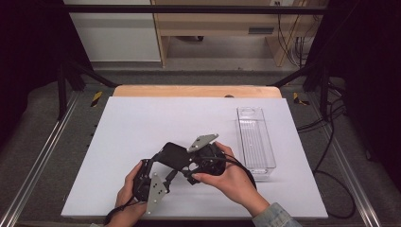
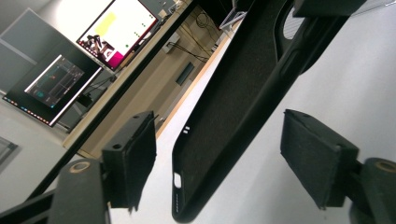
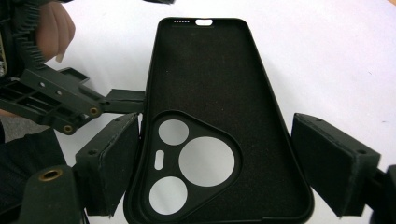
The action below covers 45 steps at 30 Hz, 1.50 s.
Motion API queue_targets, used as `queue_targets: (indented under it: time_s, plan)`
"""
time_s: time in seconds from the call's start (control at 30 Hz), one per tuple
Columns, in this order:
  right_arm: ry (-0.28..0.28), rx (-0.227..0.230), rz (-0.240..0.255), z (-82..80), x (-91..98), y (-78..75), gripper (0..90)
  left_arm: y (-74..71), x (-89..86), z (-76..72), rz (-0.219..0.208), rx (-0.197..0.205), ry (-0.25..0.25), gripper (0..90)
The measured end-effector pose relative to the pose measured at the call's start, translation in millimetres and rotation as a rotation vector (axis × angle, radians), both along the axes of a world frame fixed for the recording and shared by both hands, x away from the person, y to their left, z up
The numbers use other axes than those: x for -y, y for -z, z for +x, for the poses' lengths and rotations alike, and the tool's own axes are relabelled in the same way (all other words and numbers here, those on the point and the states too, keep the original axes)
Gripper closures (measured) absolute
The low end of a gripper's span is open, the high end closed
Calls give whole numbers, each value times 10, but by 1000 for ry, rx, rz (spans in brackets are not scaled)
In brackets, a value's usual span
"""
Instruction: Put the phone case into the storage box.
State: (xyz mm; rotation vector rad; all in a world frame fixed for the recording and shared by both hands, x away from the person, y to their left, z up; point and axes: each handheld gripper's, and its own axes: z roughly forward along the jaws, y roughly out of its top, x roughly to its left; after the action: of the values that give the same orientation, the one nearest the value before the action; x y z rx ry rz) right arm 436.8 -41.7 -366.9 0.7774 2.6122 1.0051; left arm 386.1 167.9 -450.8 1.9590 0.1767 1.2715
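Observation:
A black phone case (image 1: 172, 155) is held up over the white mat (image 1: 132, 118) between both grippers. In the right gripper view the case (image 3: 210, 79) shows its felt inside and the camera cut-outs, and my right gripper (image 3: 219, 163) is shut across its width at that end. Seen from above, the right gripper (image 1: 187, 161) reaches in from the right. My left gripper (image 1: 163, 171) comes from the lower left. Its pads (image 2: 133, 158) stand either side of the case's port end (image 2: 233, 107) with gaps on both sides, so this left gripper (image 2: 224, 158) is open.
A clear plastic bin (image 1: 255, 139) lies lengthwise on the right part of the mat. The wooden table edge (image 1: 196, 91) runs along the back. Lit monitors (image 2: 116, 28) stand beyond the table in the left gripper view. Cables trail from both grippers toward the front edge.

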Motion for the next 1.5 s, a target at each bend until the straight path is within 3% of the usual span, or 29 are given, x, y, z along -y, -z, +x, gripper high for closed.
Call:
queue_targets:
  time_s: [0.27, 0.5, 0.87, 1.5]
  plan:
    - [-17, 0, -4, -16, -60, -22, 177, 5, 16, -18, 36, 29, -6, 347]
    - [-28, -3, -10, -30, -89, -33, 177, 3, 6, -16, 44, 33, -10, 388]
    - [-38, -3, -2, -56, -129, -64, 176, -4, 4, -30, 72, 66, -10, 523]
    - [-42, -26, 23, -14, -153, -72, 159, 9, 17, -48, 129, 64, 3, 736]
